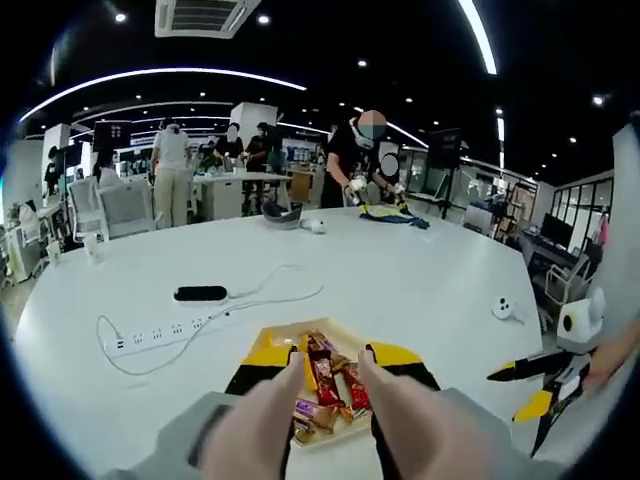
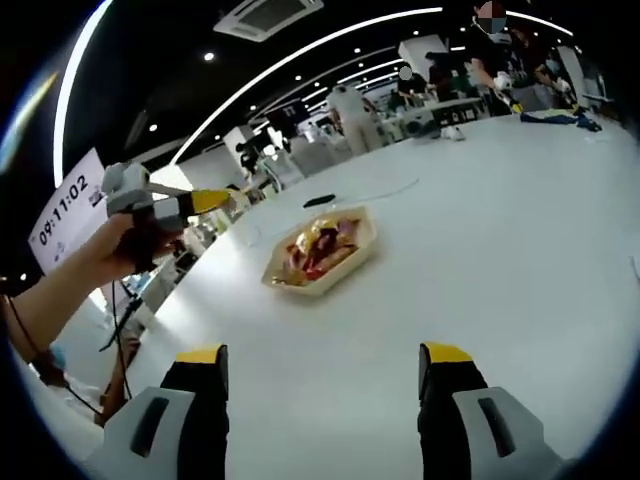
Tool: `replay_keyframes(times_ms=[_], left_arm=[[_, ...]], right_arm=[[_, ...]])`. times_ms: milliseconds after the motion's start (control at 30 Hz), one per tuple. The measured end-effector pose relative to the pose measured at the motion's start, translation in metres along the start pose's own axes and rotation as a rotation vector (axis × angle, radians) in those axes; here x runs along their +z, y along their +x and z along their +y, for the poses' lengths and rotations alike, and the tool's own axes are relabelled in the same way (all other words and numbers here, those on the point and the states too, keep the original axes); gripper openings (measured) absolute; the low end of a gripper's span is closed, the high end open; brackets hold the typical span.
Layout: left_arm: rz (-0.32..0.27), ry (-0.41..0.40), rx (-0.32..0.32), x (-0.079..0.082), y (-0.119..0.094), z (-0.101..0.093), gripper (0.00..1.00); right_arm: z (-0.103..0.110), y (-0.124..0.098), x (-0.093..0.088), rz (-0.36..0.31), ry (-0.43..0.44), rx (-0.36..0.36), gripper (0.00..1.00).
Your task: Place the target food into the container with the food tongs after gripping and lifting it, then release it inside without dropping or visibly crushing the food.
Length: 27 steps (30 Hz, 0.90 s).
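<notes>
1. Left gripper (image 1: 332, 362): its jaws sit outside the two pale arms of the tongs (image 1: 262, 415) and hold them. Tong tips are spread, nothing pinched that I can see.
2. Target food = wrapped snacks (image 1: 325, 375) piled in a shallow tray (image 1: 268, 338) near the desk's (image 1: 420, 280) near edge, directly ahead of and under the tong tips. A red bar lies between the tips, long axis approx in line w/ the tongs. So the left is the nearer tool; next move, I'd judge, is a gentle squeeze.
3. Right gripper (image 2: 320, 375): jaws wide apart, empty, well back from the tray.
4. Hard to tell: tongs are blurred, tip-to-wrapper contact unclear, and no separate container can be made out.
5. Farther: power strip (image 1: 155, 335) toward the desk's left edge; people at the far edge.
</notes>
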State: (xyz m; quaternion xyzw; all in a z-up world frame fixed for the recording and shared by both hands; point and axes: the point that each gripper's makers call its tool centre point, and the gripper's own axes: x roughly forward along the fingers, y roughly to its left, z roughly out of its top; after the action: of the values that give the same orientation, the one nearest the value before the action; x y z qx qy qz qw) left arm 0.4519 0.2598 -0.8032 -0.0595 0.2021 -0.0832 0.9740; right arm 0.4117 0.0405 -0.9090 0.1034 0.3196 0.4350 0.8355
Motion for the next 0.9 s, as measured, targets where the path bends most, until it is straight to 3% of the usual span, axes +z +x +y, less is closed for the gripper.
replay_keyframes(times_ms=[167, 300, 500, 900], left_arm=[[0.005, -0.025, -0.005, -0.008, -0.007, 0.003, 0.26], [-0.008, -0.054, -0.045, -0.011, -0.014, -0.007, 0.26], [0.001, -0.034, -0.066, -0.019, -0.02, -0.014, 0.26], [-0.028, -0.044, -0.076, -0.019, -0.029, -0.02, 0.26]], right_arm=[[-0.006, -0.003, 0.0, -0.007, 0.005, -0.021, 0.79], [-0.004, -0.003, 0.002, -0.019, 0.013, -0.029, 0.78], [0.01, 0.003, -0.008, 0.003, 0.005, 0.002, 0.78], [0.018, 0.0, -0.007, 0.006, 0.018, 0.024, 0.77]])
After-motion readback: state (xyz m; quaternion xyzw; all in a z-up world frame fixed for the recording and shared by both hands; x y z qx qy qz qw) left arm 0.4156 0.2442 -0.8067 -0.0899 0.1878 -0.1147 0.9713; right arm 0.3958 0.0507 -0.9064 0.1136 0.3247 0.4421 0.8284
